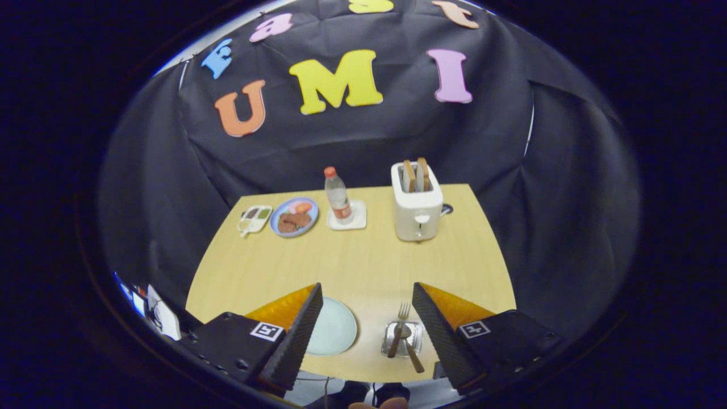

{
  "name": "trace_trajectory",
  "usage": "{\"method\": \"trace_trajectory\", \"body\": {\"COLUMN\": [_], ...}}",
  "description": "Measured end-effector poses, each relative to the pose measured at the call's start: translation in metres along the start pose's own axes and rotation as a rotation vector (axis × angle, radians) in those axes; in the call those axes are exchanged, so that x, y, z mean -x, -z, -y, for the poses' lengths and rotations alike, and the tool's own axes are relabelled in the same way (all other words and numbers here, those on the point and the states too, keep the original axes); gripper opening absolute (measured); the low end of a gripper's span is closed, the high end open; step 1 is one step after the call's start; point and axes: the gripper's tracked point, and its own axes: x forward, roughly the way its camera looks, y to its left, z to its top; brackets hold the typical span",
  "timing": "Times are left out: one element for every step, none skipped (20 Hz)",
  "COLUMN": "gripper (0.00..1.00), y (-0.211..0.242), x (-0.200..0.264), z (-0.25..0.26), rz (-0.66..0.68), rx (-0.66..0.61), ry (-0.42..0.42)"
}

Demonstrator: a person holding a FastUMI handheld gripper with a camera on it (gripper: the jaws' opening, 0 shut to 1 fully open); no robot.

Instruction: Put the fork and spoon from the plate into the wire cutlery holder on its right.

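Cutlery already sits in the wire cutlery holder (pixel 402 338): we see the fork (pixel 400 326) standing with its tines up and away from us, and a second handle, which we take for the spoon (pixel 413 350), crossing it and leaning back toward us over the holder's near rim. The bowl of the spoon is too small for us to make out for certain. Just left of the holder lies the plate (pixel 336 326), pale and bare on the part we can see, with its left side hidden behind the left finger.

Our tongs (pixel 367 326) are spread wide and hold nothing. The fingers stand either side of the holder and the plate, high above the desk (pixel 363 261), so both things lie between the fingers and below them. The right finger is the nearer one to the holder; the holder's right edge lies close beside that finger's inner face as seen from here, though we judge the tongs well above it and not touching.

Taking the holder as our mark, both pieces run roughly along the line we are looking, a little crossed. Beyond the holder, at the far side of the desk, stands a toaster (pixel 417 207) with two slices in it; to its left a bottle (pixel 338 196) on a coaster, then a blue dish of food (pixel 294 216).

We judge the task done or all but done, with no reach to line up; the pose reads as raised, level and clear.
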Motion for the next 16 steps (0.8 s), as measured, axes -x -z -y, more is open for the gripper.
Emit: {"method": "trace_trajectory", "body": {"gripper": [0.96,0.97,0.97,0.97,0.97,0.96,0.97,0.97,0.96,0.96,0.96,0.96,0.96,0.96,0.96,0.96], "y": [-0.011,-0.02,-0.031,-0.042,-0.049,-0.054,-0.055,-0.059,-0.065,-0.07,-0.075,-0.077,-0.073,-0.07,-0.066,-0.063], "x": [0.007,0.015,0.024,0.033,0.037,0.043,0.05,0.058,0.072,0.08,0.09,0.1,0.111,0.12,0.129,0.137], "z": [-0.005,-0.008,-0.013,-0.014,-0.017,-0.021,-0.022,-0.023,-0.025,-0.025,-0.025,-0.026,-0.027,-0.027,-0.028,-0.028], "rz": [0.058,0.115,0.174,0.232,0.284,0.327,0.367,0.405,0.447,0.488,0.527,0.56,0.584,0.604,0.62,0.636], "rx": [0.005,0.007,0.011,0.018,0.026,0.032,0.037,0.042,0.047,0.054,0.062,0.064,0.065,0.065,0.058,0.048], "ry": [-0.008,-0.015,-0.017,-0.016,-0.02,-0.026,-0.023,-0.015,-0.009,0.006,0.016,0.022,0.026,0.031,0.037,0.039]}}
